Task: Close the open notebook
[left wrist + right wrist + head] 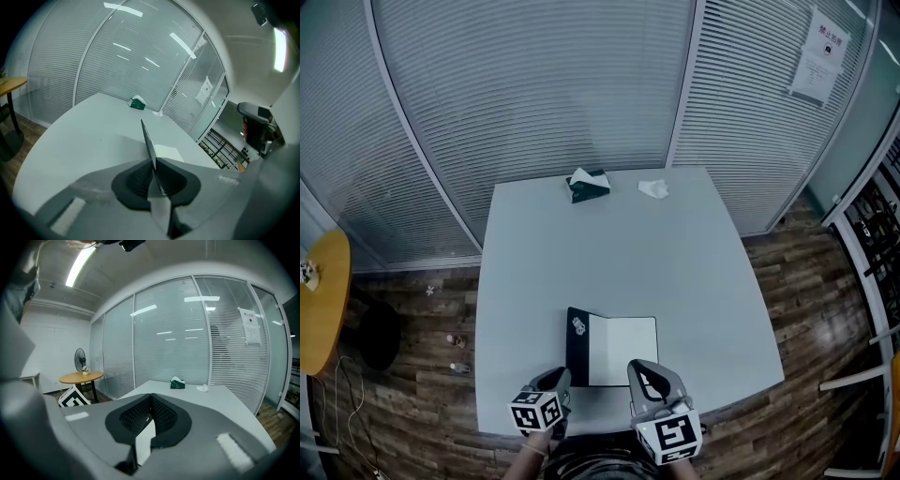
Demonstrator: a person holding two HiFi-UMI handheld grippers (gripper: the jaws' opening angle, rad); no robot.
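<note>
The notebook lies near the front edge of the grey table [609, 253]. Its white page [623, 349] lies flat, and its black left cover [577, 343] stands raised from the table. My left gripper [560, 379] is at the cover's near corner. In the left gripper view the jaws [153, 165] are shut on the black cover [148, 139], which rises edge-on between the pads, with the white page [168, 152] to its right. My right gripper [645, 373] hovers at the page's near edge. Its jaws [151, 399] are shut with nothing between them.
A green tissue box [589, 185] and a crumpled white tissue [653, 188] sit at the table's far edge, before a glass wall with blinds. A round wooden table [323, 300] stands on the left. Wooden floor surrounds the table.
</note>
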